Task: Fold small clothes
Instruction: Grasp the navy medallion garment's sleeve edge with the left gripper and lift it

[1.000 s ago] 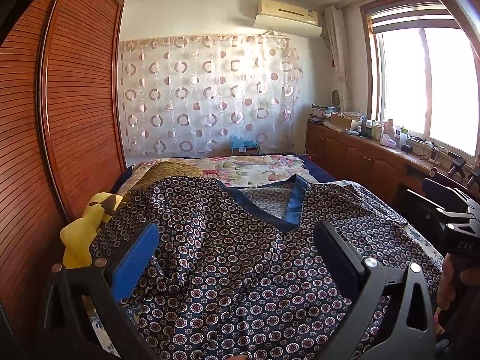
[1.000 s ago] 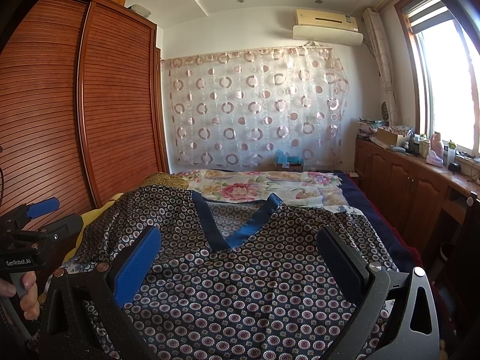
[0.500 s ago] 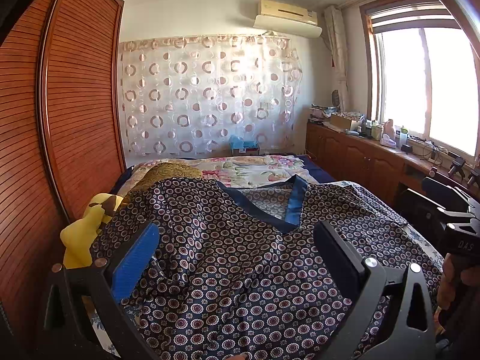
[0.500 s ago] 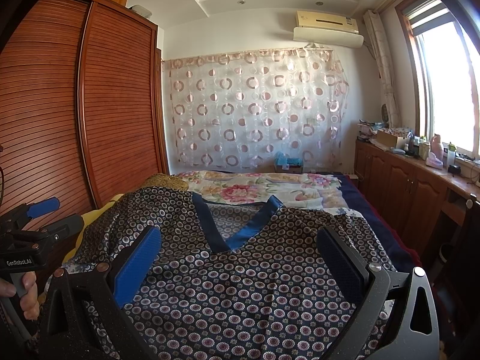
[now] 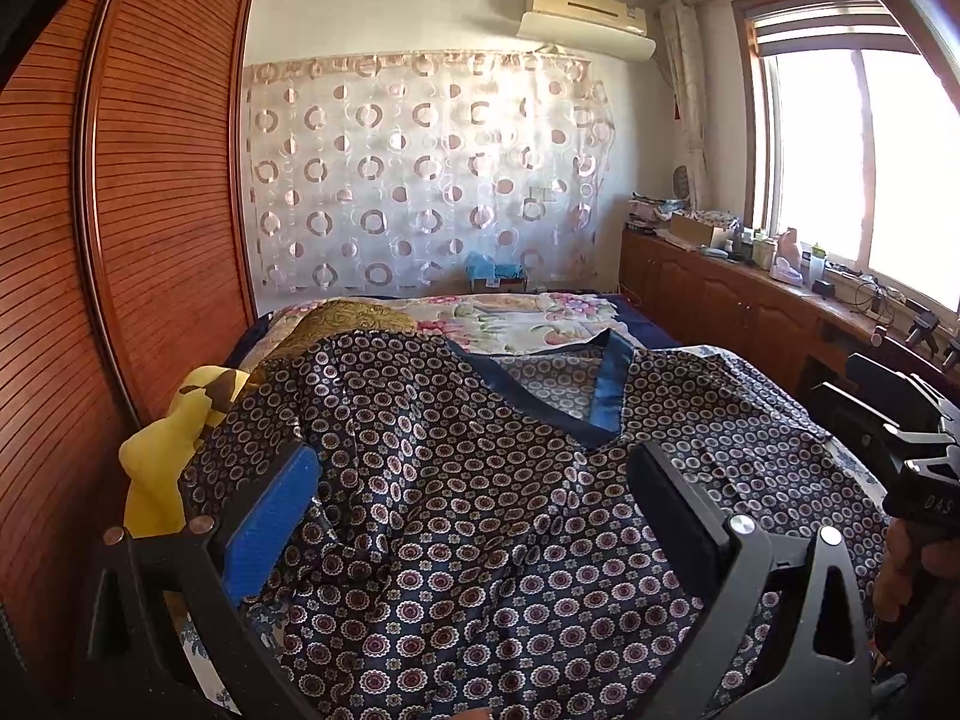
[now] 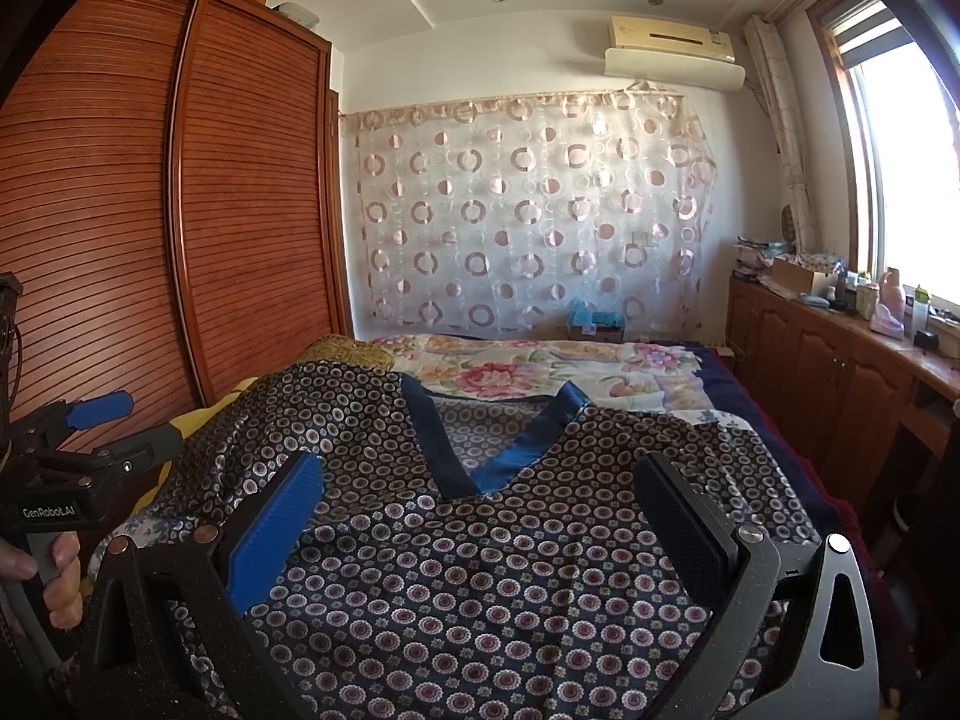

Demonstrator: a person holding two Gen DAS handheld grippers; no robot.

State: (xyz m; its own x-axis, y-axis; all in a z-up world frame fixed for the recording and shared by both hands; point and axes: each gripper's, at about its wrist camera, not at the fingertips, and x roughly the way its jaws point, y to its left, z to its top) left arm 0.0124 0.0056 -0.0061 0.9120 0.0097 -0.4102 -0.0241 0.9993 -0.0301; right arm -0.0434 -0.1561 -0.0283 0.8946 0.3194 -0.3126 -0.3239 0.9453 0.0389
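Left wrist view: the left tongs (image 5: 474,516) are spread wide and grip nothing, hovering over a dark patterned shirt (image 5: 480,480). The shirt lies spread across the near part of the bed (image 5: 636,333), blue V-neck collar (image 5: 606,396) toward the far end, cloth rumpled in soft ridges on its left side. A yellow cloth (image 5: 162,450) sits at the shirt's left edge, by the wooden wardrobe (image 5: 120,210). A floral bedsheet (image 5: 516,324) shows beyond the collar. The right tongs' body (image 5: 912,450) is at the right edge (a hand visible below it).

Right wrist view: the right tongs (image 6: 480,510) are likewise spread wide and grip nothing, above the shirt (image 6: 480,570), whose collar (image 6: 480,450) points at the gap between them. The left tongs (image 6: 96,414) appear at the left edge, held by a hand (image 6: 60,576); from this side I cannot tell their opening. A circle-print curtain (image 6: 528,222) hangs on the far wall, and a low cabinet (image 6: 828,360) runs under the window (image 6: 900,168).
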